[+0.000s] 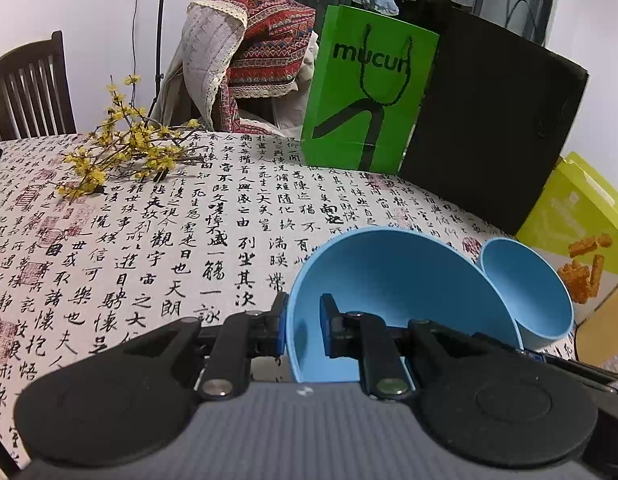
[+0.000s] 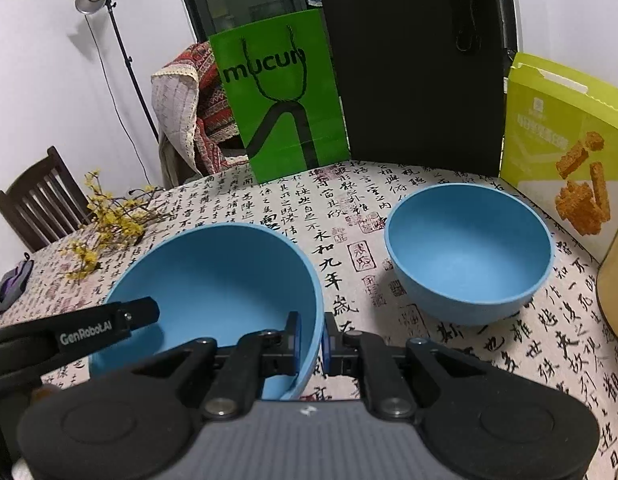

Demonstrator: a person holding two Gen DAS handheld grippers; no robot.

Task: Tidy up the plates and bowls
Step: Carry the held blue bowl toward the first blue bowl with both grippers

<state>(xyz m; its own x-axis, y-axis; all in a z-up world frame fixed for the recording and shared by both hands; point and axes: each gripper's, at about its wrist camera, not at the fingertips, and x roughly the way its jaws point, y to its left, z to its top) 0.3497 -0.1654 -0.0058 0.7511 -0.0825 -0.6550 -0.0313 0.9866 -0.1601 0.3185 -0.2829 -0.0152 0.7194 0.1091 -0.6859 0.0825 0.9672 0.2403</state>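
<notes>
gripping the larger blue bowl with both claws: our left claw pinches its left rim, our right claw pinches its right rim, each narrowed onto the wall. the smaller blue bowl sits on the worktop near the right edge, apart.

A green bag, black bag, snack box and yellow flowers share the calligraphy tablecloth.
</notes>
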